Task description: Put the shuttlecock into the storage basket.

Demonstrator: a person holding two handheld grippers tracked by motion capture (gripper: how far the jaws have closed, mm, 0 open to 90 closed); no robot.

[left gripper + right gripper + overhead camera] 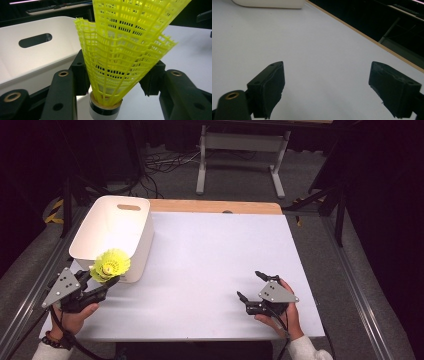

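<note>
Lower left of the high view: your left gripper point(102, 281) carries a stack of yellow plastic shuttlecocks point(110, 264), skirts nested one inside another, at the near corner of the white plastic bin point(142, 240). The stack sits at rim level against the bin's near wall, which reads as a carry toward a drop inside; it is not yet over the opening. In the left gripper view the jaws stand about half closed, their pads pressed on either side of the mesh skirt point(125, 50) low down, just above the cork base point(105, 108). Gripping there suits the load: the skirt is narrowest and stiffest near the cork, and the flared end stays free. How many shuttlecocks are nested I cannot settle; at least two skirts show. The bin's slotted handle point(35, 40) lies in the upper left of that view, so the gripper faces the bin.

Centre: the white table top point(215, 265) is bare between your hands.

Lower right of the high view: your right gripper point(251, 287) rests low over the table, parked well apart from the bin. In the right gripper view its jaws stand wide apart with nothing between them and only table surface point(324, 50) beyond, holding and touching nothing.
</note>
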